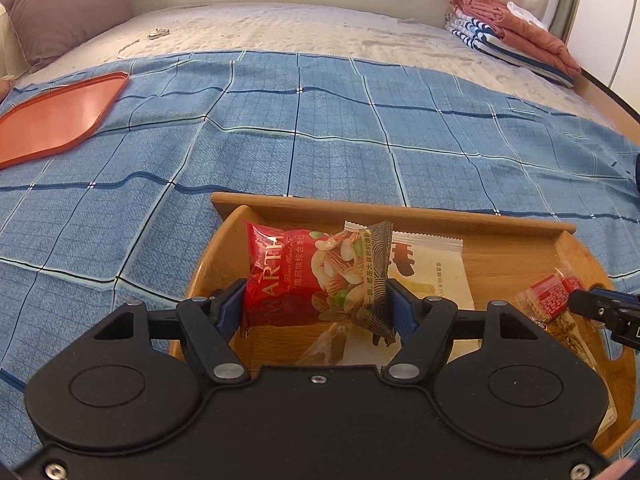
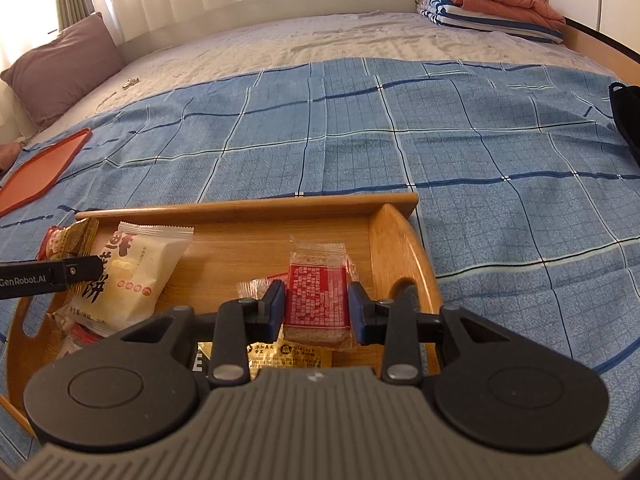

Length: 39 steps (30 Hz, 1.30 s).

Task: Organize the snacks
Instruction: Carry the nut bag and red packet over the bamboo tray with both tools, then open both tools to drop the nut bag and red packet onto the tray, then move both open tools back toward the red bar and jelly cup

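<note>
On the bed, over the blue checked cover (image 1: 320, 128), we see a wooden tray (image 1: 360, 210) with several snack packets inside. Our left gripper (image 1: 316, 308) pinches a red nut packet (image 1: 304, 276) between its blue pads, above the left part of the tray; behind this packet a white biscuit packet (image 1: 432, 264) lies on the tray floor. Our right gripper (image 2: 316, 308) is pressed together on a small red-labelled snack bar (image 2: 316, 300) in clear wrapping, above the right part of the tray, near its curved side wall. Under it we see a golden packet (image 2: 288, 356) on the tray floor. Far to the left, an orange tray (image 1: 56, 120) lies on the cover, well apart from the wooden one.
</note>
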Motion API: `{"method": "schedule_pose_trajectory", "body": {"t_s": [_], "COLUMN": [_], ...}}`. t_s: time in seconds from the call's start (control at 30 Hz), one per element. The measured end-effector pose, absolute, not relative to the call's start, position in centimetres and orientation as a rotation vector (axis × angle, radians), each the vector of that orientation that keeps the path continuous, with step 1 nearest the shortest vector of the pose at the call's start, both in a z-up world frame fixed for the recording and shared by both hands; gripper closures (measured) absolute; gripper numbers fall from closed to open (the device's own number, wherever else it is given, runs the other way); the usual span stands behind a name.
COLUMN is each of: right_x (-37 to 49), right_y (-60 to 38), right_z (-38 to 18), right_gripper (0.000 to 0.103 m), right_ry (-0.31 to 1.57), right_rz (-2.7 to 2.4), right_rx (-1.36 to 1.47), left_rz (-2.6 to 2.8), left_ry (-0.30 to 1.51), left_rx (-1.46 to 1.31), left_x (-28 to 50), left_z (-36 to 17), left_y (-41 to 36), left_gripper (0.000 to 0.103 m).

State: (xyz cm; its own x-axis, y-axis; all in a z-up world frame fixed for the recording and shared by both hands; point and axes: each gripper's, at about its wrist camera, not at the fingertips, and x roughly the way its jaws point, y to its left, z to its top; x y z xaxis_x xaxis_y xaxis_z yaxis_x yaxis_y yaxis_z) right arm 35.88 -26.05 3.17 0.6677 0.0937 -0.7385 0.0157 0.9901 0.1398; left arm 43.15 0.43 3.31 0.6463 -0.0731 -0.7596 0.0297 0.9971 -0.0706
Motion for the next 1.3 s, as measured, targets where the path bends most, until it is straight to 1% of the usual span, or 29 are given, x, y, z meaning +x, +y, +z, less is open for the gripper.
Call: {"method": "schedule_pose_trajectory", "body": {"t_s": [0.1,0.23,0.27,0.3,0.37,0.5,0.9,1.3], "right_x": [35.9,35.8,35.8,35.7,35.6,35.0,32.2,27.1], "right_y": [-26.0,-26.0,-26.1,-26.1,-26.2,-26.0,-25.1,-24.5], "right_z": [2.9,2.8,2.8,2.9,3.2,3.9,7.3,11.4], "right_gripper": [0.064,0.061,0.055,0.044,0.04,0.036,0.03,0.027], "right_ry": [0.844,0.842,0.838,0.835,0.828,0.813,0.755,0.681], "right_rz": [0.045,0.045,0.046,0.047,0.052,0.061,0.081,0.124], "right_rx": [0.143,0.156,0.163,0.169,0.177,0.176,0.146,0.143], "left_rz": [-0.064,-0.07,-0.072,-0.073,-0.075,-0.082,-0.119,-0.138], "left_ry": [0.863,0.862,0.859,0.853,0.841,0.832,0.786,0.715], "left_rx": [-0.045,-0.037,-0.035,-0.032,-0.027,-0.017,-0.004,-0.011], "left_x": [43.1,42.9,42.8,42.7,42.4,41.7,37.3,30.0], "left_z": [3.3,3.3,3.3,3.4,3.7,4.3,7.8,12.1], "left_y": [0.3,0.2,0.1,0.1,0.0,-0.1,-0.4,0.0], "left_gripper": [0.031,0.02,0.017,0.015,0.013,0.011,0.01,0.009]}}
